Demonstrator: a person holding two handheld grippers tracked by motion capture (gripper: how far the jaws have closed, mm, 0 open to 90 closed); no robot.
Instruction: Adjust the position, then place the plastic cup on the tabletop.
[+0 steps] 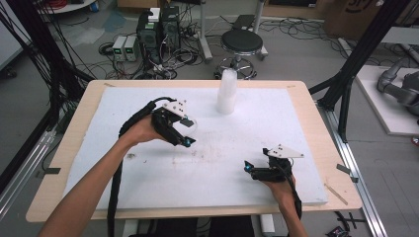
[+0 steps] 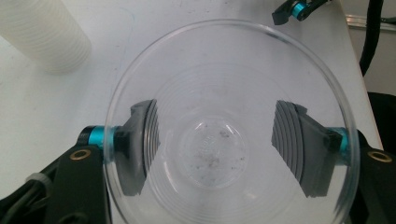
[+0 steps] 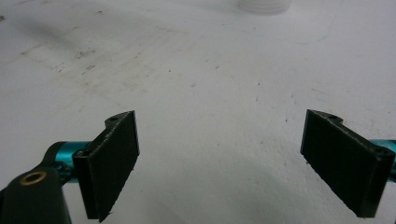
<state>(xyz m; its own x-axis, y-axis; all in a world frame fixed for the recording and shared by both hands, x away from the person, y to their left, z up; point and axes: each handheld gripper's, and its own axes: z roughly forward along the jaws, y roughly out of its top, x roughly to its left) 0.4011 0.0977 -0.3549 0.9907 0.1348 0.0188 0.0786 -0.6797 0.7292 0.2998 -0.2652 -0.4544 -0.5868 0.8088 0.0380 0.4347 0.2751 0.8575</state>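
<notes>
A clear plastic cup (image 2: 210, 60) sits between the jaws of my left gripper (image 2: 217, 140), which is shut on its sides; its pads show through the walls. In the high view that gripper (image 1: 184, 132) holds the cup (image 1: 191, 123) above the left middle of the white board. A tall stack of white cups (image 1: 227, 91) stands at the back centre, and in the left gripper view the stack (image 2: 44, 35) lies to the upper left. My right gripper (image 1: 248, 170) hovers low near the front right. Its jaws (image 3: 229, 158) stand wide open with only the board between them.
The white foam board (image 1: 148, 187) covers most of the wooden table (image 1: 74, 113), with faint dirt marks near its middle. The right gripper's tip (image 2: 294, 9) shows at the top of the left gripper view. Beyond the table are a stool (image 1: 241, 43), cables and black frame posts.
</notes>
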